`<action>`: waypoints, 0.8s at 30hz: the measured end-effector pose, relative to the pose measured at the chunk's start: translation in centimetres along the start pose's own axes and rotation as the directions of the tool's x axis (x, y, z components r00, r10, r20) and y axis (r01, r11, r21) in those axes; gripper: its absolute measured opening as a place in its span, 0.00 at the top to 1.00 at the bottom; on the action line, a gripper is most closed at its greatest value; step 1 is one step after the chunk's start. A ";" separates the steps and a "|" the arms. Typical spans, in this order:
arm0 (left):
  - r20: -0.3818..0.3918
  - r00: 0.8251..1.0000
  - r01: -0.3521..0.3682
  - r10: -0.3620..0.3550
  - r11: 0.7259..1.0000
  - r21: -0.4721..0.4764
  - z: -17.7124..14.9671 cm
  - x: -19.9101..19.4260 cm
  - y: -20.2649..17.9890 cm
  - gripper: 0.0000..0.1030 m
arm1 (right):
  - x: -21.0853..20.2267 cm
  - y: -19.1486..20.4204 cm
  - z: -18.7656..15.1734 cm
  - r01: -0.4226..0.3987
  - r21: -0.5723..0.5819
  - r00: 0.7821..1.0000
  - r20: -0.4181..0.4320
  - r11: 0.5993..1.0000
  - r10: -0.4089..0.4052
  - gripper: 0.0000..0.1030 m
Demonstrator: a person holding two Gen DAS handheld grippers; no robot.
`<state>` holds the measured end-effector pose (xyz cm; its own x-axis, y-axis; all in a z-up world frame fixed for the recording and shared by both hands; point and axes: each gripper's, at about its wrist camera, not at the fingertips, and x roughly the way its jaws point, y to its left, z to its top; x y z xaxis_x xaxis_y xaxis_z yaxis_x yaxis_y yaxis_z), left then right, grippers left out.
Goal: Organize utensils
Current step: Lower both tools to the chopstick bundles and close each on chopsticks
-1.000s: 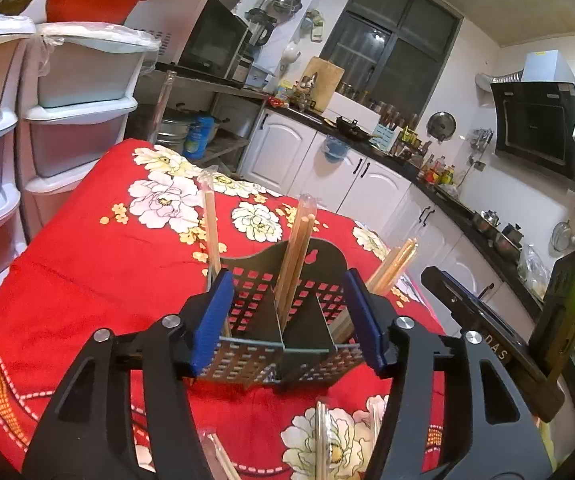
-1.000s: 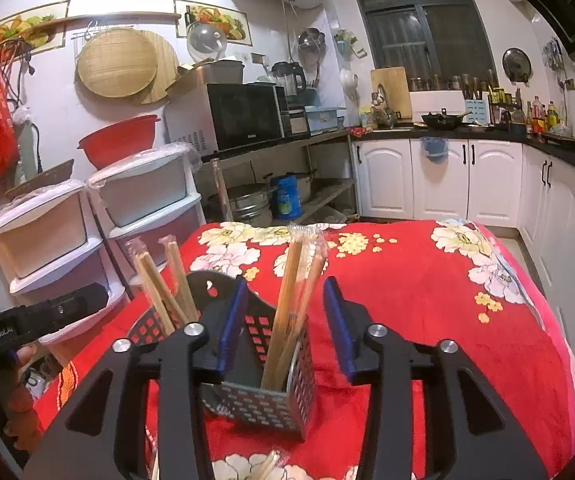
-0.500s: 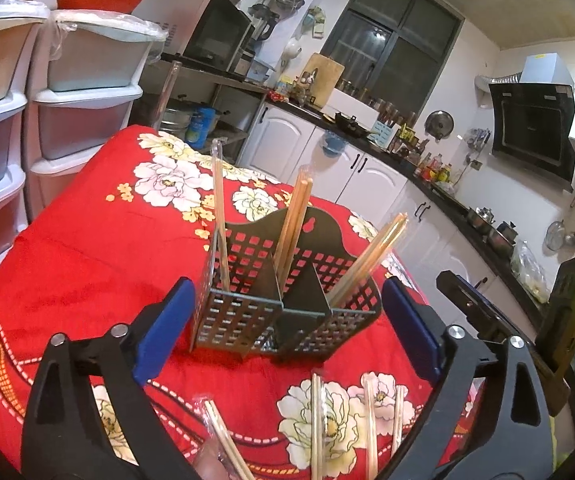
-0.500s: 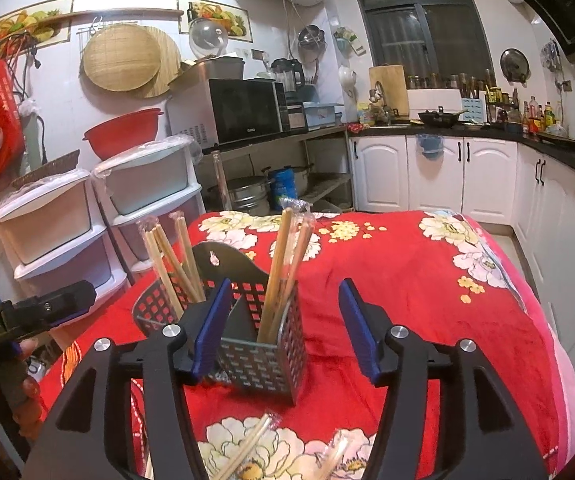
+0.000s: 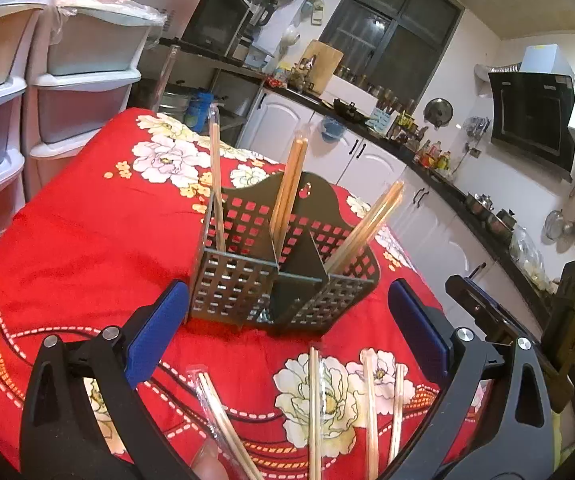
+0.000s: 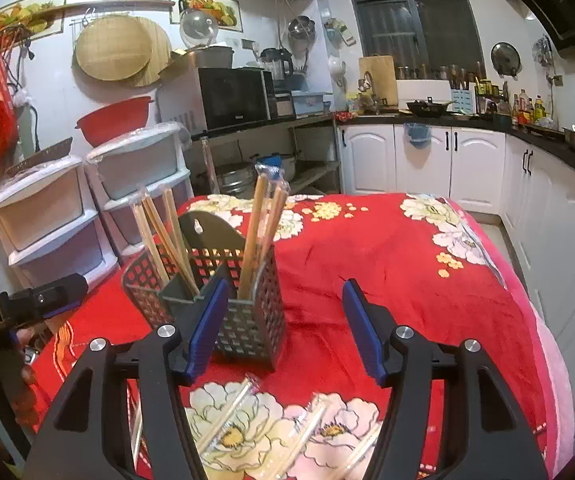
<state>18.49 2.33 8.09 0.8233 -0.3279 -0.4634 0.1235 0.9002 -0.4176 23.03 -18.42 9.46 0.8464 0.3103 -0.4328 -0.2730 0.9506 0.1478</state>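
Nearest the left wrist camera, wrapped chopsticks [image 5: 314,408] lie loose on the red floral cloth [image 5: 87,240] that covers the surface; several pairs run side by side, one more pair angled off at lower left; the right wrist view shows others in clear sleeves [image 6: 227,412] on the white flower print. Just above them the left tongs [image 5: 287,334] stand spread wide — blue pads [image 5: 155,328] apart, nothing between them, touching nothing; the right tongs [image 6: 285,326] are likewise released, their left pad close in front of the holder's near corner, though contact cannot be told.

Beyond the pads stands the dark perforated utensil holder [image 5: 279,276], upright on the cloth, split into compartments by solid dividers; one chopstick pair stands nearly upright in the left compartment, another rises in the middle, a third leans out to the right. Farther back — stacked plastic drawers [image 5: 83,92], a microwave [image 6: 233,98], white cabinets [image 6: 419,160] under a dark kitchen counter, a window [image 5: 387,36].
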 end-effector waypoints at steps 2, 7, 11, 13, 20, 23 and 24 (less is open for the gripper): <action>-0.009 1.000 -0.002 0.002 1.000 -0.004 -0.2 0.1 0.1 0.11 | 0.0 -0.1 -0.4 0.007 0.002 1.000 -0.009 1.000 -0.007 0.44; -0.030 0.999 -0.010 0.010 1.000 -0.010 -1.1 0.2 0.4 0.11 | 0.2 -0.3 -1.4 0.009 -0.002 0.999 -0.042 1.000 -0.009 0.44; -0.046 0.999 -0.021 0.020 1.000 -0.014 -1.9 0.3 0.7 0.11 | 0.5 -0.4 -2.4 0.011 -0.003 0.997 -0.071 1.000 -0.011 0.44; -0.056 0.998 -0.027 0.027 1.000 -0.014 -2.2 0.4 0.8 0.11 | 0.7 -0.5 -2.9 0.012 -0.001 0.996 -0.084 1.000 -0.012 0.44; -0.089 0.995 -0.053 0.053 0.999 0.000 -3.4 0.9 1.1 0.11 | 1.3 -0.5 -4.4 0.010 -0.002 0.992 -0.123 1.000 -0.010 0.44; -0.105 0.992 -0.064 0.064 0.998 0.006 -3.9 1.2 1.3 0.11 | 1.5 -0.6 -5.0 0.006 -0.004 0.990 -0.139 1.000 -0.007 0.44; -0.112 0.992 -0.063 0.063 0.998 0.004 -4.1 1.4 1.3 0.11 | 1.6 -0.5 -5.2 0.005 -0.004 0.989 -0.146 1.000 -0.006 0.44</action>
<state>17.50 1.90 3.72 0.7623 -0.3001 -0.5735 0.0735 0.9204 -0.3840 22.17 -18.39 4.04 0.7721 0.3022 -0.5590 -0.2704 0.9523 0.1414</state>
